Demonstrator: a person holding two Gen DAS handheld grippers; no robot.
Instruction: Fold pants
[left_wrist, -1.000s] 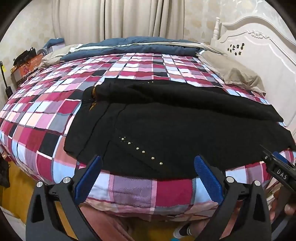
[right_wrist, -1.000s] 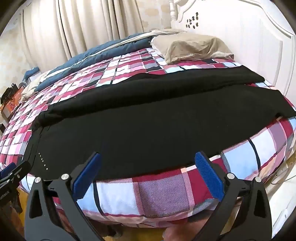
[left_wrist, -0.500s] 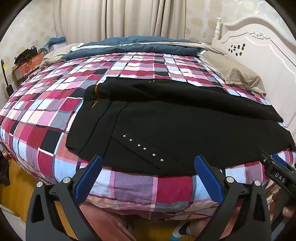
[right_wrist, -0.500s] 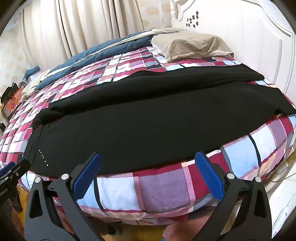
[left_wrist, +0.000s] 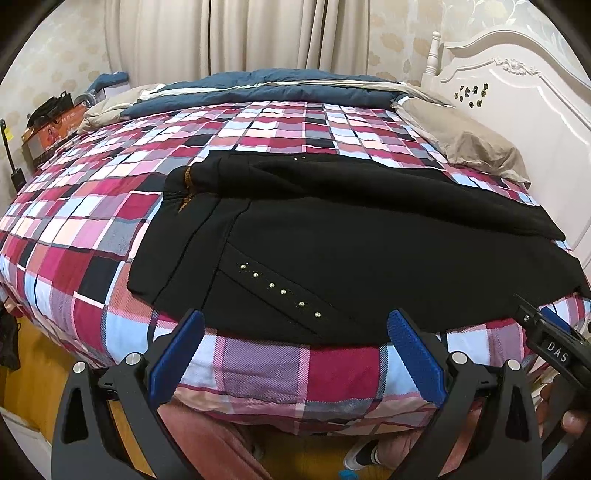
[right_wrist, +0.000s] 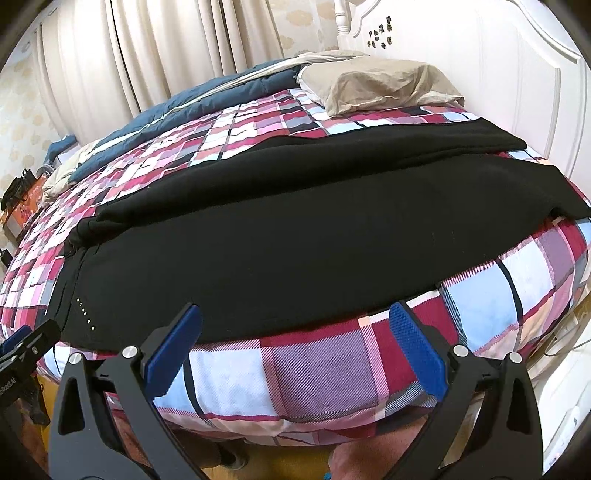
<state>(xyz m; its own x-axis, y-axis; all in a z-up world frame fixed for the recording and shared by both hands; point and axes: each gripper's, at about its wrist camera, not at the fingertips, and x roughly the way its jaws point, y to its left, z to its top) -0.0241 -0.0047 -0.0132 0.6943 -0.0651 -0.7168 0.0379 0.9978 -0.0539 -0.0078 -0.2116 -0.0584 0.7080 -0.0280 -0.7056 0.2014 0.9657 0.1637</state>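
Showing waistband (left_wrist: 184, 184), left view only

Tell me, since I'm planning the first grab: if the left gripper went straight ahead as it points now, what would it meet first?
Probably the near edge of the checked bedspread, with the hem of the black pants just above it. The left gripper is open and off the bed; depth is hard to judge in the fisheye view.
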